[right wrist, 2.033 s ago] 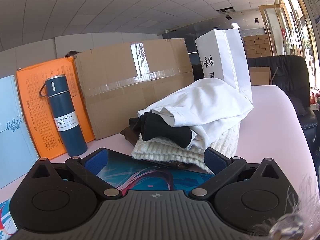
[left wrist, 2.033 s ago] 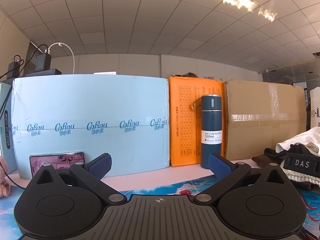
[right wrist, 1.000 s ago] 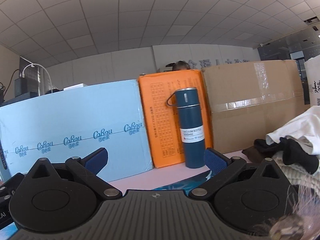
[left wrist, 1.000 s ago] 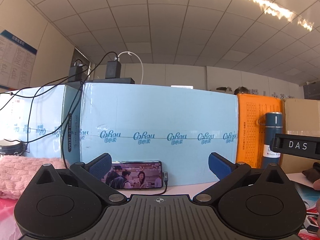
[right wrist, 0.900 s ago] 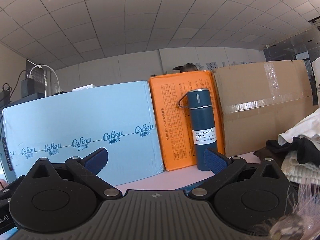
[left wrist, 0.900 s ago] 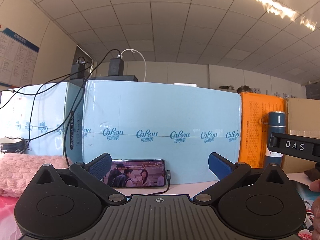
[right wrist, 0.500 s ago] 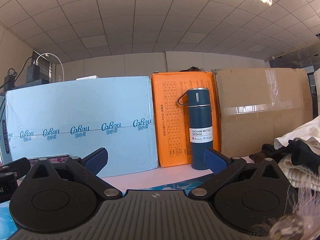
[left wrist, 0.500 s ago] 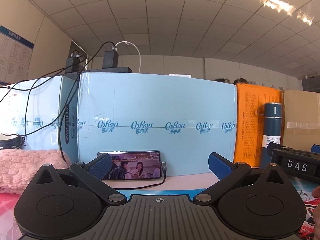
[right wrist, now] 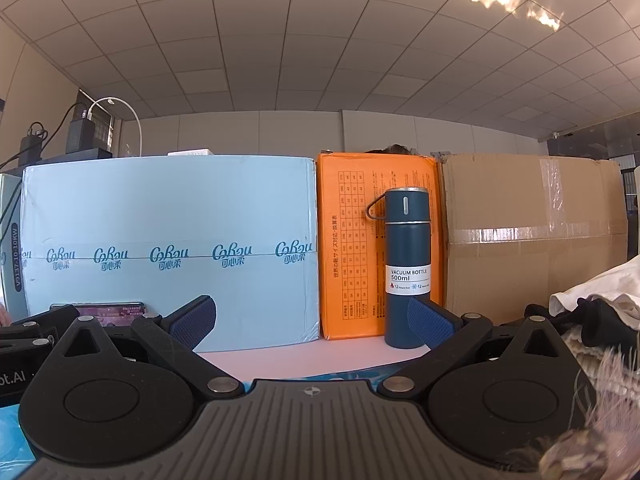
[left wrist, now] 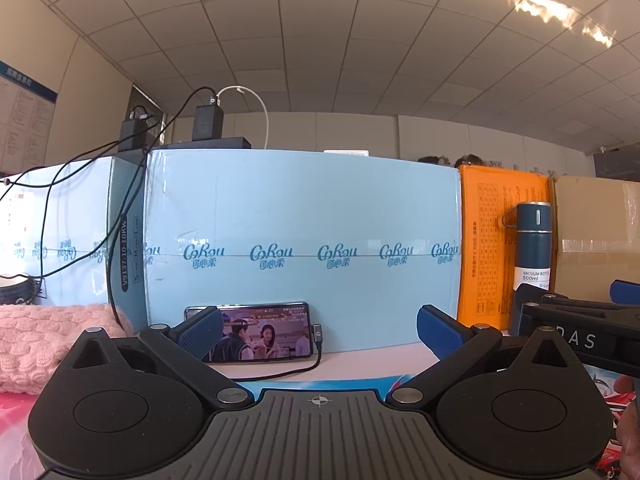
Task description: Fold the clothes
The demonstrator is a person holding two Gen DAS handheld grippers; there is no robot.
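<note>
A pink knitted garment [left wrist: 44, 340] lies at the left edge of the left wrist view. A pile of white and black clothes [right wrist: 592, 312] shows at the right edge of the right wrist view. My left gripper [left wrist: 318, 330] is open and holds nothing, facing a phone propped against a blue box. My right gripper [right wrist: 312, 322] is open too, with nothing between its blue pads, facing the boxes and a flask. The right gripper's body [left wrist: 580, 320] shows at the right of the left wrist view. Neither gripper touches any cloth.
A long light-blue box [left wrist: 300, 240], an orange box [right wrist: 348, 240] and a brown carton [right wrist: 532, 232] wall off the back of the pink table [right wrist: 304, 356]. A dark blue vacuum bottle [right wrist: 406, 264] stands before the orange box. A phone [left wrist: 260, 336] with a cable leans on the blue box.
Both grippers swung left, away from the clothes pile and toward the boxes, then settled. The left one turned until the pink knit and phone came into view. Both stayed open.
</note>
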